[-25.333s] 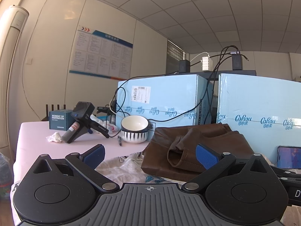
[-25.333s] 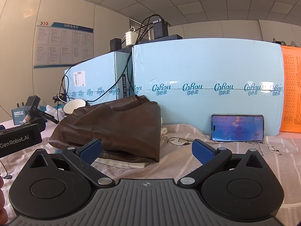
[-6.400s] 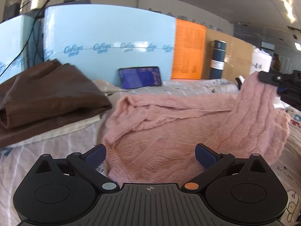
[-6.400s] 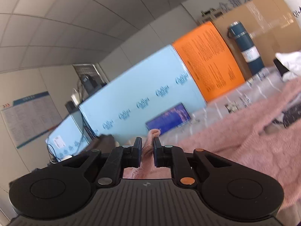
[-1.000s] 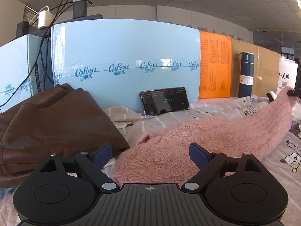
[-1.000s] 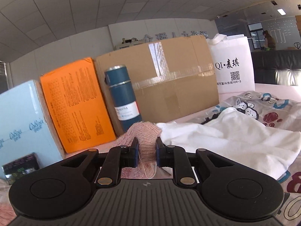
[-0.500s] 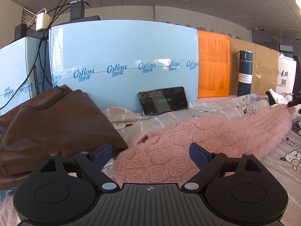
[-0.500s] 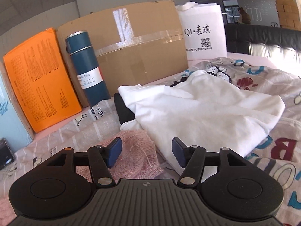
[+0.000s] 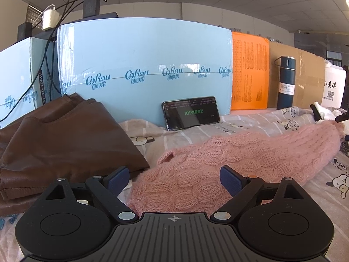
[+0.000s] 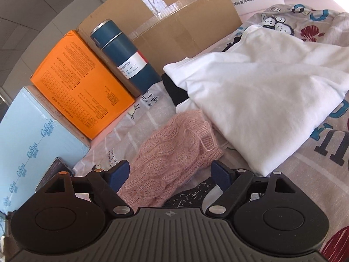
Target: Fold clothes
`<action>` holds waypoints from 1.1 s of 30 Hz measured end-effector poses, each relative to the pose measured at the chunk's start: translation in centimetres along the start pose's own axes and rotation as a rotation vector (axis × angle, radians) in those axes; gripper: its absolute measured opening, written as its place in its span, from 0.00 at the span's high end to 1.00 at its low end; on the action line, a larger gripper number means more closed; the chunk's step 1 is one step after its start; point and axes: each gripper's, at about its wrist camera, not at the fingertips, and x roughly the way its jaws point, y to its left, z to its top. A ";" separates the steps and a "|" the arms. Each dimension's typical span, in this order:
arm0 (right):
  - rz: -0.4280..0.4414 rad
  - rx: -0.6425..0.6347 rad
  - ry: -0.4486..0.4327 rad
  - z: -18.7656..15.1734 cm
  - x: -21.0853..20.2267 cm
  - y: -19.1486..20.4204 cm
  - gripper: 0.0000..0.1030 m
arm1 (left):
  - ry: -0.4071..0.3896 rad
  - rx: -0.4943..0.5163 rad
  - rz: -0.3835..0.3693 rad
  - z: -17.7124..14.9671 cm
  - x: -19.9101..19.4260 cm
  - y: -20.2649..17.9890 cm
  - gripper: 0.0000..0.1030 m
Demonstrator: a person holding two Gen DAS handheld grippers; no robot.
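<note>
Dropped pink knit sleeve (image 10: 174,152), outstretched

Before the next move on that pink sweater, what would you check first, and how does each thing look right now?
1. Right gripper let go of the pink sweater: ok, jaws opening, pads off the knit.
2. Left gripper free: ok, open over the sweater.
3. Sleeve end laid flat: ok.
4. Sleeve end clear of the white garment: not ok, touching.
5. Brown jacket clear: cannot tell.

The pink sweater (image 9: 250,152) was fuzzy cable-knit wool — soft and matt; the brown jacket (image 9: 61,135) looked like smooth leather, the white garment (image 10: 261,87) plain cotton cloth.
</note>
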 end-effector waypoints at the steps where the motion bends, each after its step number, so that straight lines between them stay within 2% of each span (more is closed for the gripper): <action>1: 0.044 0.008 0.020 0.0 0.0 -0.1 0.19 | -0.001 -0.002 -0.002 0.0 0.0 0.0 0.10; 3: 0.108 0.018 0.060 0.0 0.2 0.0 0.17 | -0.004 -0.006 -0.006 0.0 -0.1 0.1 0.10; 5: 0.131 0.017 0.104 -0.1 0.7 0.2 0.17 | -0.002 -0.007 -0.008 0.0 0.0 0.1 0.10; 8: 0.121 0.013 0.151 -0.5 2.0 0.4 0.17 | 0.001 -0.012 -0.007 0.0 0.0 0.1 0.10; 13: 0.105 0.012 0.034 -0.8 2.8 0.6 0.17 | -0.012 -0.021 -0.018 0.0 -0.2 0.2 0.10; 18: 0.000 -0.071 -0.060 -1.0 3.9 1.5 0.19 | -0.023 -0.037 -0.033 0.1 -0.4 0.3 0.10; 19: -0.021 -0.094 -0.071 -1.1 4.1 1.7 0.24 | -0.024 -0.041 -0.035 0.0 -0.4 0.3 0.10; 21: -0.061 -0.127 -0.090 -1.4 4.3 2.0 0.42 | -0.025 -0.047 -0.037 0.1 -0.4 0.4 0.10; 23: -0.073 -0.144 -0.100 -1.5 4.3 1.9 0.65 | -0.025 -0.050 -0.039 0.1 -0.4 0.4 0.10; 24: -0.076 -0.150 -0.107 -1.5 4.3 1.8 0.67 | -0.026 -0.050 -0.039 0.1 -0.5 0.3 0.10; 26: -0.036 -0.147 -0.151 -1.5 3.5 1.8 0.76 | -0.035 -0.052 -0.047 0.1 -0.6 0.3 0.10; 28: -0.001 -0.162 -0.213 -1.6 2.5 2.1 0.78 | -0.041 -0.053 -0.052 0.1 -0.7 0.3 0.10; 33: -0.019 -0.186 -0.310 -1.7 1.0 2.4 0.84 | -0.039 -0.057 -0.055 0.1 -0.6 0.4 0.10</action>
